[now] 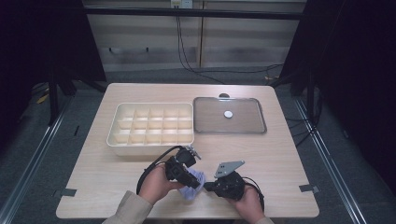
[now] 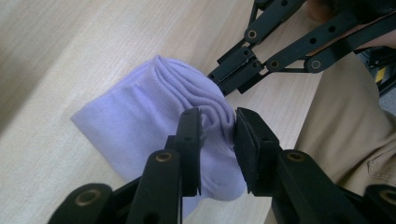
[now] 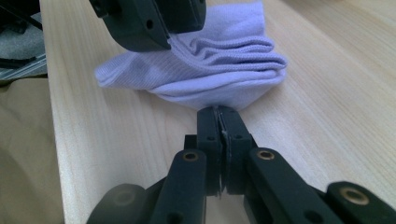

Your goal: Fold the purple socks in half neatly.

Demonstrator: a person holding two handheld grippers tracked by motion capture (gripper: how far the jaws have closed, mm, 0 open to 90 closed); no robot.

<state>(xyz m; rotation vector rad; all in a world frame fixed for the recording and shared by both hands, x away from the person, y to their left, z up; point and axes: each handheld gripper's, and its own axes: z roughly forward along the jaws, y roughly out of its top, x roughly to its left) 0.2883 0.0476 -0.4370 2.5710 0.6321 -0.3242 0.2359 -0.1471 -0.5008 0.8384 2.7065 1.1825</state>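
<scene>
1. High view: a person is standing at the near edge of the wooden counter (image 1: 261,154), holding a pair of tongs in each hand. The left tongs (image 1: 195,179) and the right tongs (image 1: 206,186) are meeting over a small folded lavender sock (image 1: 196,181) that is lying on the counter near its front edge, between the two hands. Farther back, a cream divided organiser tray (image 1: 122,111) is sitting well apart from the sock, and just beside it on the right a clear lid (image 1: 243,123) with a white knob is lying flat.

2. Left gripper view: the left tongs (image 2: 217,130) are straddling the bunched folds at the sock's (image 2: 140,121) cuff end. A gap is showing between the two black jaws with the fabric ridges sitting in it, and the pads are not squeezing it flat, so this pair is looking loosened rather than clamped. The right tongs (image 2: 215,79) are reaching in from the upper right, their tip touching the far side of the sock.

3. Right gripper view: the right tongs (image 3: 218,111) are clenched tight, jaws pressed together, pinching the near lower edge of the sock (image 3: 224,60). The sock is resting on the counter (image 3: 336,84), its layered folds facing right. The left tongs (image 3: 159,28) are hanging over its top left.
</scene>
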